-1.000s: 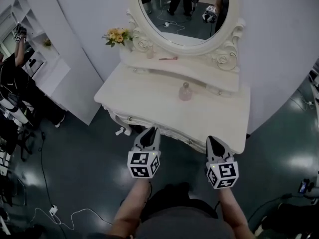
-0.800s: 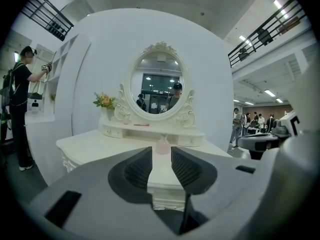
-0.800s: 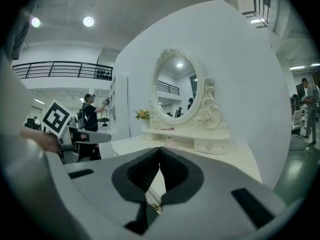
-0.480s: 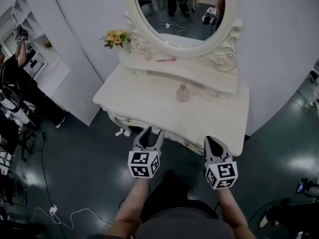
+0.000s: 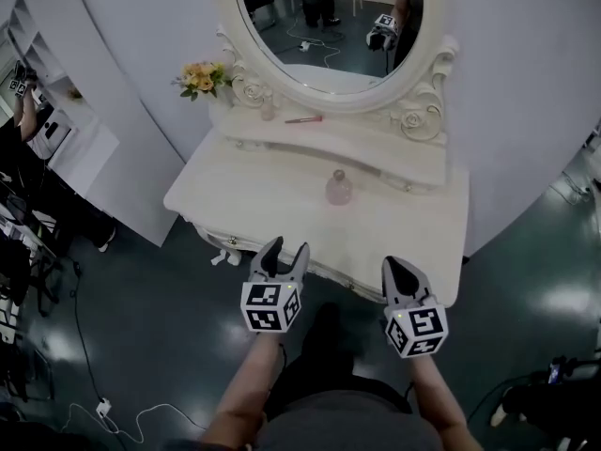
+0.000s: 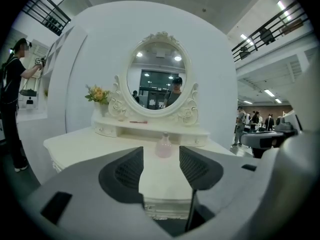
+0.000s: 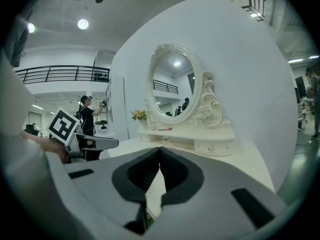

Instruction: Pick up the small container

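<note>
While left tongs [image 5: 286, 246] are opening empty and right tongs [image 5: 393, 264] press together, the small container [image 5: 338, 188] stands far beyond, between them.

Oval mirror [image 5: 329, 22], flowers [image 5: 199, 76], perhaps a pen [image 5: 303, 118]

readable text: none | numbers: none | brands, labels, signs: none legible in any view
</note>
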`<state>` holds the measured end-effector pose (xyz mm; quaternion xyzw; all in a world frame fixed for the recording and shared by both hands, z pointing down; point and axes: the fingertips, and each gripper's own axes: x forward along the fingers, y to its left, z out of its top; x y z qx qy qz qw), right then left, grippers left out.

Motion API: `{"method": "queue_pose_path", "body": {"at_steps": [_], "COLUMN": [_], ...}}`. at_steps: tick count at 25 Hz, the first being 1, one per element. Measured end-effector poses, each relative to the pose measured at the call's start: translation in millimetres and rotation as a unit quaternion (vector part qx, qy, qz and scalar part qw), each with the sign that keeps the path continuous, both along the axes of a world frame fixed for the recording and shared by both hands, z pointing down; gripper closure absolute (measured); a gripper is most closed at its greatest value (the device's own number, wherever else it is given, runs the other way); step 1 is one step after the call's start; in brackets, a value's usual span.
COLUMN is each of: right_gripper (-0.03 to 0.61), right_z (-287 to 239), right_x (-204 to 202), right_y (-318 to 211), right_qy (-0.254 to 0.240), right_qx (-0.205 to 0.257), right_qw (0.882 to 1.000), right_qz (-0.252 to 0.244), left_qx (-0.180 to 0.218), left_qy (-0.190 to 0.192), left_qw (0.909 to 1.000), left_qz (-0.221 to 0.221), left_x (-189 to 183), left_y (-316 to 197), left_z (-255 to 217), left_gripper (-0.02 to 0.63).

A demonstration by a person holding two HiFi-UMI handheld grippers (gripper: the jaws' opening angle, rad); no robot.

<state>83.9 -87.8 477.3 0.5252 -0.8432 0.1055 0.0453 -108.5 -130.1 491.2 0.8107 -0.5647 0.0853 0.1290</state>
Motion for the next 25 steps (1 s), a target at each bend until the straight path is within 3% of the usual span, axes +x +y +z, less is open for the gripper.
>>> {"method": "queue_pose_path", "body": {"at_steps": [11,25], "right_gripper": [0.575,0.575], "right_z": [10.2,13.5], "right_x": [-1.9,17.0], "right_y": [-67.5,-118.6], "right_qy": [0.003,0.003], "right_qx": [-0.019,-0.037], "right_qw": [0.999,0.992], "right_qz": [0.039,0.123], "left_qx": [-0.015,-0.033], "left_qy": [0.006,-0.009], "left_qw": [0.9989,0.9885], "left_qz": [0.045,0.147], "left_x": [12.3,61.1], "left_y": [-85.5,-163.3], "left_z": [14.6,31.3], "left_gripper": [0.383,0.382]}}
